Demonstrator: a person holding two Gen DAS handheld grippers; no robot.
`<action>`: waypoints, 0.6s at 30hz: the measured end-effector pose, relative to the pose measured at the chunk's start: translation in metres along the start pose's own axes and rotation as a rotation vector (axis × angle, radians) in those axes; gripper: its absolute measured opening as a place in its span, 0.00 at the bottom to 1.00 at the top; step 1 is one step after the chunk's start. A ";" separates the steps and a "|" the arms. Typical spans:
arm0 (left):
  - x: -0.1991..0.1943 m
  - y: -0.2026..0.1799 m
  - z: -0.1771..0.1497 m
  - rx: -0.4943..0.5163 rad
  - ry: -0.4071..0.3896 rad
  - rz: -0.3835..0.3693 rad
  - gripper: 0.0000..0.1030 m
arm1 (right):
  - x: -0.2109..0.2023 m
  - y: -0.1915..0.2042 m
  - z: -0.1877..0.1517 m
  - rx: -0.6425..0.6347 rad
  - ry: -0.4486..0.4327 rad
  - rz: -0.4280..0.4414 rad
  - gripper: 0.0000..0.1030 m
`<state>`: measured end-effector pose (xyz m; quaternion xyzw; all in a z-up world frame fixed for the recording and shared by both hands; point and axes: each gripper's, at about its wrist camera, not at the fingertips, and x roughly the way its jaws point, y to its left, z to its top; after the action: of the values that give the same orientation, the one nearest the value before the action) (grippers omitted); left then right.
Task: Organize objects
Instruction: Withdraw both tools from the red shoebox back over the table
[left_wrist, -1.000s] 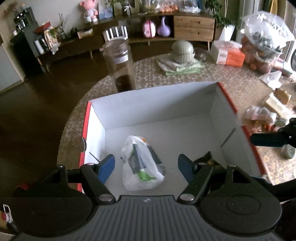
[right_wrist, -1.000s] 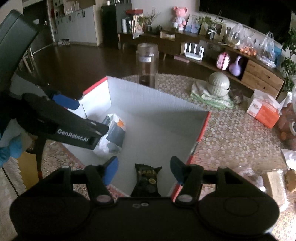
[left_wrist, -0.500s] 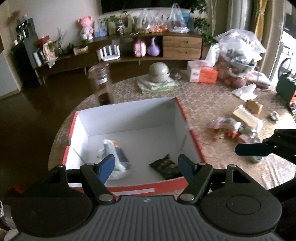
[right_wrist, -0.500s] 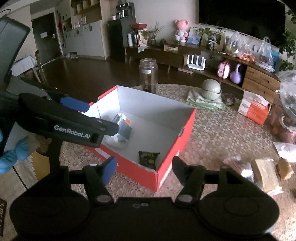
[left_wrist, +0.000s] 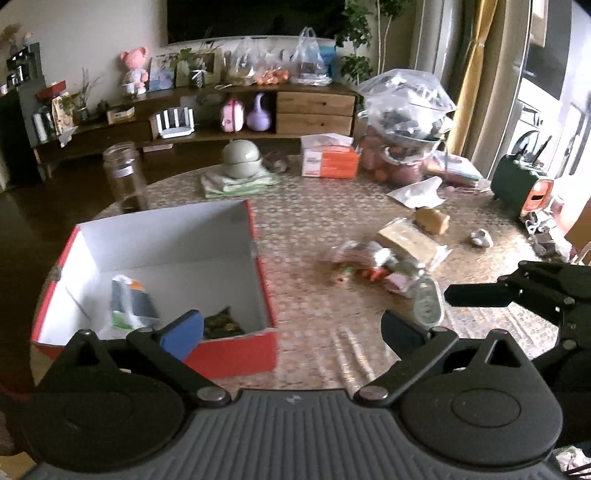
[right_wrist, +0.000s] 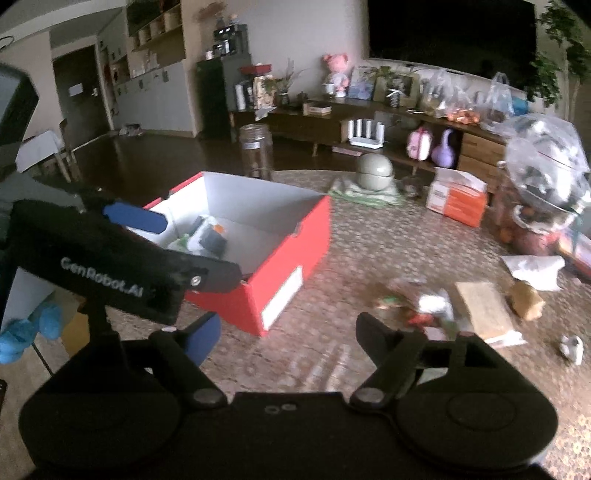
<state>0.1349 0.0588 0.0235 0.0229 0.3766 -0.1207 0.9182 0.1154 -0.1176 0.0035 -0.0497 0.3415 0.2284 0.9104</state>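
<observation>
**Grippers clear of box, both empty, facing the loose pile**

Fingers of the left gripper (left_wrist: 291, 326) stand at their widest with only bare table between them; the jaws have just been opening. Right gripper (right_wrist: 286, 338) likewise spread fairly wide and empty, jaws also just opening. A second ago both pairs of fingers hung over the inside of the red box (left_wrist: 258, 347), one around the white packet (left_wrist: 129, 302), the other around the dark snack bag (left_wrist: 221, 323). Now both items lie on the box floor, side by side near the front wall, and both views have pulled back and swung toward the open table (left_wrist: 314, 221).

Reading: two items deposited; that drop-off looks complete.

Beyond the fingertips, to the right of the box: a blurred pile of small wrappers (left_wrist: 373, 264), a clear pouch (left_wrist: 426, 301) at its near edge, a flat tan packet (left_wrist: 408, 236) and a small brown piece (left_wrist: 432, 218) behind it. These are probably next in line. Contents of the pile too smeared to identify.

Farther back: glass jar (left_wrist: 123, 173), green bowl on a folded cloth (left_wrist: 242, 158), orange tissue box (left_wrist: 328, 157).
</observation>
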 end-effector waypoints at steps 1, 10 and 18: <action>0.001 -0.006 -0.002 -0.002 -0.003 0.000 1.00 | -0.004 -0.005 -0.003 -0.002 -0.010 -0.014 0.78; 0.017 -0.048 -0.015 -0.034 -0.021 -0.038 1.00 | -0.027 -0.062 -0.032 0.076 -0.030 -0.116 0.79; 0.031 -0.087 -0.017 -0.008 -0.059 -0.057 1.00 | -0.036 -0.113 -0.060 0.099 0.009 -0.188 0.81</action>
<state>0.1239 -0.0302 -0.0062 0.0047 0.3504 -0.1461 0.9251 0.1068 -0.2464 -0.0264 -0.0375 0.3503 0.1245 0.9276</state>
